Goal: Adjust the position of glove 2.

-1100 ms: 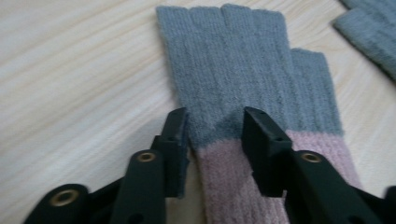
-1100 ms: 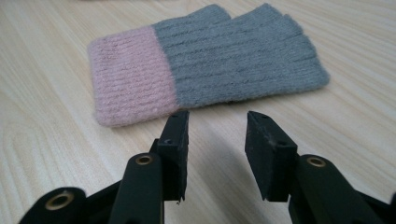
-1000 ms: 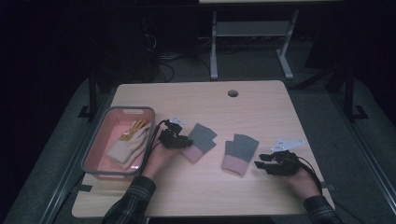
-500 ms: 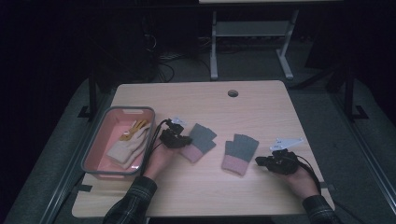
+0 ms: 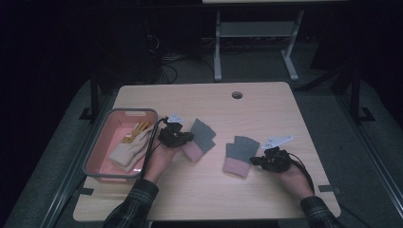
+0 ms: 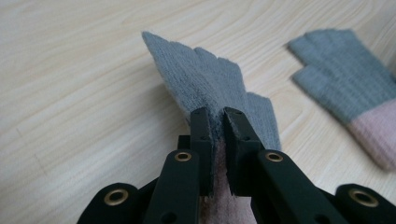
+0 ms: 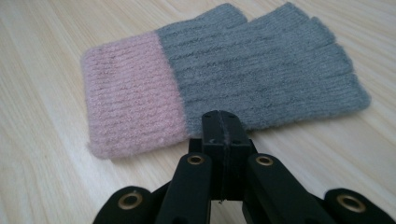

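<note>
Two grey knit gloves with pink cuffs lie on the wooden table. My left gripper (image 5: 183, 138) (image 6: 217, 114) has just closed its jaws on the near edge of the left glove (image 5: 202, 137) (image 6: 201, 74), which is pinched and raised into a fold. The right glove (image 5: 240, 154) (image 7: 233, 65) (image 6: 341, 88) lies flat. My right gripper (image 5: 256, 160) (image 7: 222, 116) is at that glove's near edge, where grey meets pink. Its jaws are pressed together with nothing visible between them.
A pink basket (image 5: 102, 142) stands at the table's left edge with a cream and yellow glove (image 5: 128, 149) inside. A round cable hole (image 5: 236, 94) sits near the far edge. Bare wood lies between the gloves and the front edge.
My right hand has shifted a little to the left, closer to the right glove. The left hand has stayed almost in place at the left glove.
</note>
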The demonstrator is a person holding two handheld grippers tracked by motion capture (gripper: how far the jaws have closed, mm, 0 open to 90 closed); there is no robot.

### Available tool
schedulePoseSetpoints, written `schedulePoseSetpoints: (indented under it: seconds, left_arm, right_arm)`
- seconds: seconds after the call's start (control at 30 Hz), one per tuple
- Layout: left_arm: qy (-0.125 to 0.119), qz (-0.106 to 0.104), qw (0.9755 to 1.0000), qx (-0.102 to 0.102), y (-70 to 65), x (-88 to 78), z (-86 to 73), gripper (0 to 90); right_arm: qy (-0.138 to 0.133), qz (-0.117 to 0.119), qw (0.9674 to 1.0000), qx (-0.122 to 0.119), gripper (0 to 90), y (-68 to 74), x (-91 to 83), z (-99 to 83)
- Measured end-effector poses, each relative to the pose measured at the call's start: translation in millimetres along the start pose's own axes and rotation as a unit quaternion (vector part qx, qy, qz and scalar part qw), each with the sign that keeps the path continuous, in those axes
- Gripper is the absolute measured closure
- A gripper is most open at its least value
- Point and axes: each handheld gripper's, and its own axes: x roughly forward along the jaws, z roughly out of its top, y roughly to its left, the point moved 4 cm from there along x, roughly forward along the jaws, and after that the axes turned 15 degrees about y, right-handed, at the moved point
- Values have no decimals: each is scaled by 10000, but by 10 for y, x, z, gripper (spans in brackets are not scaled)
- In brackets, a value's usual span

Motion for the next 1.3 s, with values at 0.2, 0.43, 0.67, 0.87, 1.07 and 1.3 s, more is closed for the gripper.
schedulePoseSetpoints:
  seconds: [0.2, 0.43, 0.67, 0.87, 1.07, 1.3]
  left_arm:
    - [-34, -32, 10000, 83, -79, 7, 27, 826]
    - [-102, -22, 9999, 104, -122, 13, 65, 825]
    - [-177, -107, 9996, 167, -176, -4, 83, 825]
    - [-276, -137, 9991, 278, -230, -28, 123, 825]
    - [-296, -190, 9986, 407, -289, -19, 134, 825]
    - [-404, -341, 9969, 576, -384, -53, 164, 824]
  right_arm:
    - [-24, 83, 9999, -126, 900, 95, 86, 148]
    - [-3, 151, 9995, -261, 900, 179, 144, 258]
    - [41, 235, 9991, -342, 900, 251, 186, 291]
    - [42, 312, 9987, -402, 900, 311, 236, 353]
    - [64, 370, 9978, -544, 900, 410, 290, 434]
    - [56, 423, 9972, -611, 900, 464, 332, 476]
